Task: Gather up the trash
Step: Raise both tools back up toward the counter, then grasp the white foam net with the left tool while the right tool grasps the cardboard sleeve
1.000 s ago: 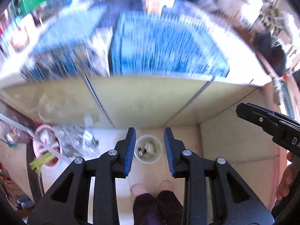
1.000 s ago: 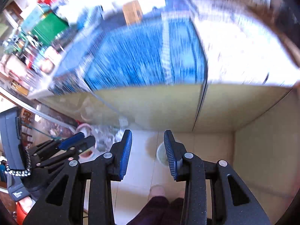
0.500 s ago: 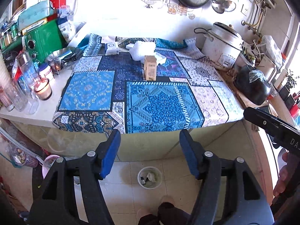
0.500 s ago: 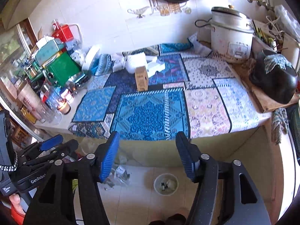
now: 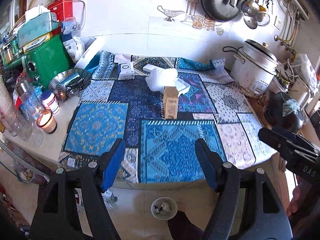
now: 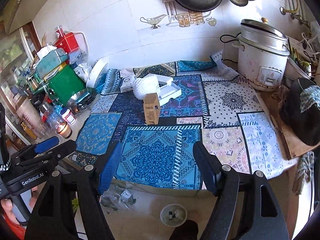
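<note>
Patchwork blue cloth (image 5: pixel 172 148) covers the counter; a brown carton (image 5: pixel 170 102) stands upright mid-cloth, white foam wrap (image 5: pixel 161 79) just behind it. Left gripper (image 5: pixel 160 164) and right gripper (image 6: pixel 157 165) have just been opening, nothing between their jaws. Below the cloth's edge, a floor bin (image 5: pixel 164 208) holds scraps too small to make out.

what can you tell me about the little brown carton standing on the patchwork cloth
The small brown cardboard carton is a tall, narrow box of plain kraft card with a printed label low on its front face. It stands upright and closed on the dark blue part of the patchwork cloth, near the counter's middle. Just behind it are a white foam net and an open white box tray; contact with them cannot be told. No hand-held gripper touches it.
</note>
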